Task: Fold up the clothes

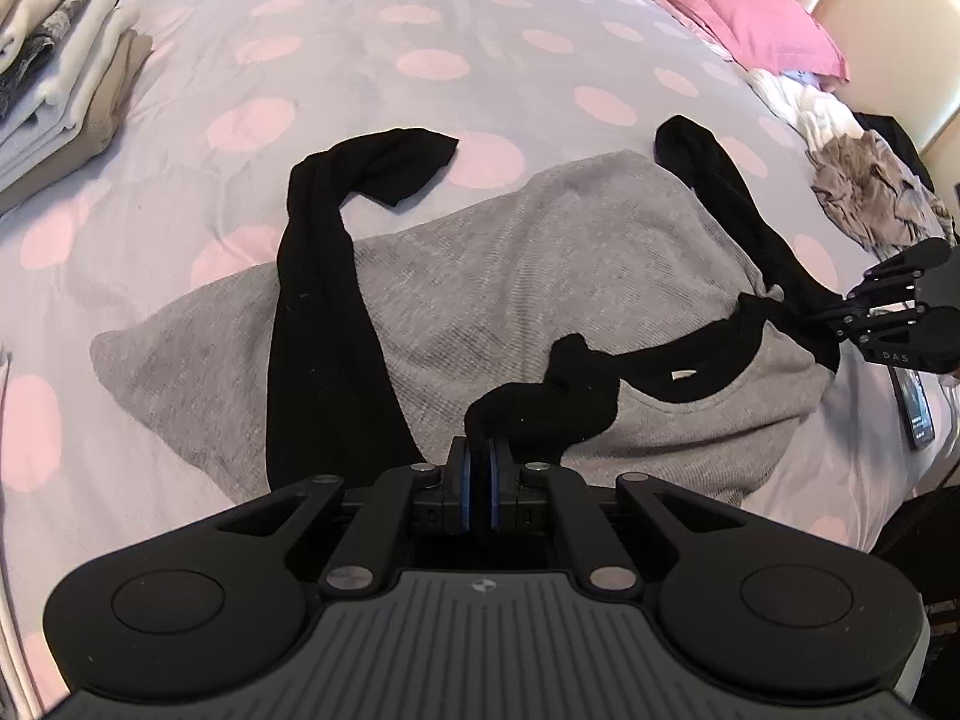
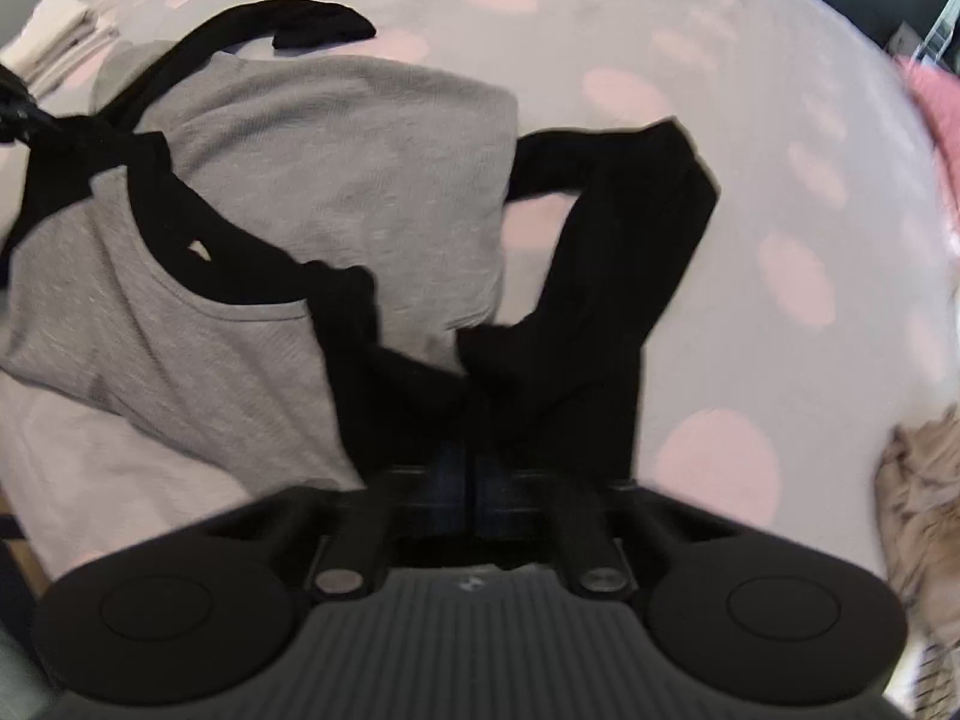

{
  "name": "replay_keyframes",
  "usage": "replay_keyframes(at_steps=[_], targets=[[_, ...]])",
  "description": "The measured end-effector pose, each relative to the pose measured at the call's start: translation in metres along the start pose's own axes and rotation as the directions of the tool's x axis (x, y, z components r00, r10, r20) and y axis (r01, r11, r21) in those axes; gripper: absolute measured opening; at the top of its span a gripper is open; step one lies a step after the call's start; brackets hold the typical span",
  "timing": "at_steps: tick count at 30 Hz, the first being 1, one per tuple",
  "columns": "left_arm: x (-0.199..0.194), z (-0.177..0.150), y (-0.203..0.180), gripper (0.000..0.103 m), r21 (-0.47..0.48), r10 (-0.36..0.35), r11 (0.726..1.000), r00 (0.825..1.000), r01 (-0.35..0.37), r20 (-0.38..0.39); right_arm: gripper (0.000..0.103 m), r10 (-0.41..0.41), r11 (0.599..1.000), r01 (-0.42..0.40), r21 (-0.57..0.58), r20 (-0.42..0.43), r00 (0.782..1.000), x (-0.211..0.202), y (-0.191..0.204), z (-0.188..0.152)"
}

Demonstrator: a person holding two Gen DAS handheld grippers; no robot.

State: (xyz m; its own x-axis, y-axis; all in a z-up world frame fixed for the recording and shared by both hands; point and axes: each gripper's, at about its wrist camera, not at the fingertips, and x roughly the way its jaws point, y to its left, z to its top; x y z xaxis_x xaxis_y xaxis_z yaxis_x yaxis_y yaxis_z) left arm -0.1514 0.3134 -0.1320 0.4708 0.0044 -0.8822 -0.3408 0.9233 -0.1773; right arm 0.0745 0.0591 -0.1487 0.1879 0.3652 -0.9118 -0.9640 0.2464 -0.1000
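Note:
A grey shirt (image 1: 510, 276) with black sleeves and a black collar (image 1: 690, 354) lies spread on the spotted duvet (image 1: 360, 48). My left gripper (image 1: 480, 450) is shut on bunched black cloth where the collar meets the shoulder. One black sleeve (image 1: 324, 300) runs up the left and curls at its end. My right gripper (image 1: 840, 318) pinches the other shoulder, where the second sleeve (image 1: 720, 180) starts. In the right wrist view, which is blurred, the right gripper (image 2: 474, 462) is shut on black cloth of the shirt (image 2: 336, 138). The left gripper (image 2: 18, 114) shows at the left edge.
A stack of folded clothes (image 1: 60, 78) sits at the far left of the bed. A pink pillow (image 1: 750, 6) lies against the cream headboard (image 1: 888, 12). A crumpled pile of beige and white garments (image 1: 870, 192) lies at the right edge, with a dark phone (image 1: 918, 414) near it.

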Motion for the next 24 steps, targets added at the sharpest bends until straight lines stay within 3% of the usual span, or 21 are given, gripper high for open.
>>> replay_keyframes(at_steps=[4, 6, 9, 13, 15, 17, 22, 24], targets=[[-0.015, 0.002, 0.0, 0.004, -0.006, 0.004, 1.0, 0.998, -0.003, 0.064, 0.003, -0.102, 0.995, 0.1, 0.027, 0.1, 0.99, -0.029, 0.003, 0.003], [-0.031, 0.006, 0.001, 0.003, -0.016, 0.014, 1.0, 0.992, -0.012, 0.122, 0.003, -0.172, 0.985, 0.166, 0.049, 0.173, 0.97, -0.052, 0.003, 0.005], [-0.065, 0.018, 0.006, 0.003, -0.062, 0.004, 0.998, 0.973, 0.011, 0.232, 0.002, -0.291, 0.957, 0.275, 0.096, 0.286, 0.913, -0.092, 0.001, 0.011], [-0.129, 0.042, 0.008, 0.003, -0.074, -0.018, 0.996, 0.925, 0.05, 0.379, 0.002, -0.38, 0.925, 0.338, 0.173, 0.42, 0.824, -0.152, -0.003, 0.028], [-0.164, 0.055, 0.004, 0.003, -0.055, -0.007, 0.998, 0.893, 0.036, 0.451, 0.002, -0.406, 0.913, 0.363, 0.185, 0.483, 0.776, -0.184, -0.001, 0.04], [-0.203, 0.066, -0.002, 0.003, -0.042, 0.005, 0.999, 0.847, 0.021, 0.532, 0.002, -0.426, 0.904, 0.374, 0.209, 0.541, 0.726, -0.218, 0.002, 0.051], [-0.3, 0.074, -0.016, 0.003, -0.016, 0.003, 1.0, 0.689, 0.012, 0.724, 0.002, -0.447, 0.89, 0.371, 0.267, 0.675, 0.587, -0.299, 0.013, 0.066], [-0.329, 0.07, -0.021, 0.003, 0.014, -0.021, 1.0, 0.641, 0.016, 0.767, 0.002, -0.454, 0.881, 0.386, 0.272, 0.716, 0.53, -0.325, 0.021, 0.065]])
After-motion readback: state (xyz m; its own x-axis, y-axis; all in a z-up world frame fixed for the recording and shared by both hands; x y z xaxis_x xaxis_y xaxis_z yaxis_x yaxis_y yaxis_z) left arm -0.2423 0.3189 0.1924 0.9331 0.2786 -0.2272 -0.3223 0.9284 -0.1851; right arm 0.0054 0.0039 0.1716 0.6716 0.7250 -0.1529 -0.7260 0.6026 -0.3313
